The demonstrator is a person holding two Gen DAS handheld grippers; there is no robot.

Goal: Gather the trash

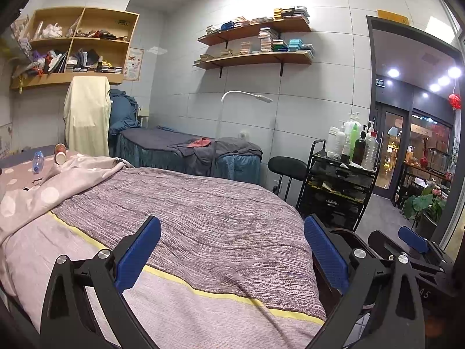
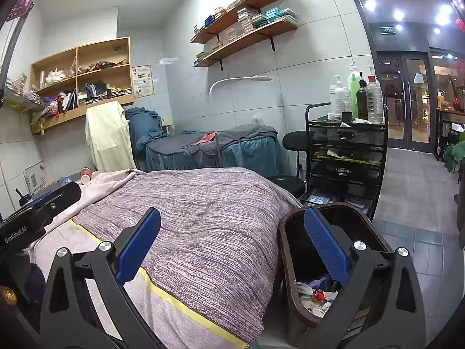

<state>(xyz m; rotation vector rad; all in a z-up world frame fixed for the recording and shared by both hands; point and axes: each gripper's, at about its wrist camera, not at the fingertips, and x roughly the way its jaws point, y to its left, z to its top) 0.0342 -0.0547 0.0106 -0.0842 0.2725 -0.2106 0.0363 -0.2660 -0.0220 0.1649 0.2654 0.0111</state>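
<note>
A paper cup lies on its side at the far end of the bed, next to a clear plastic bottle. The cup also shows in the right wrist view. A dark brown trash bin stands beside the bed on the right, with wrappers and paper inside. My left gripper is open and empty above the striped blanket. My right gripper is open and empty, its right finger over the bin's mouth. The right gripper's blue pad also shows in the left wrist view.
A black trolley with several bottles stands right of the bed, with a black stool next to it. A second bed and a floor lamp stand behind. Wall shelves hold boxes. An open doorway is at right.
</note>
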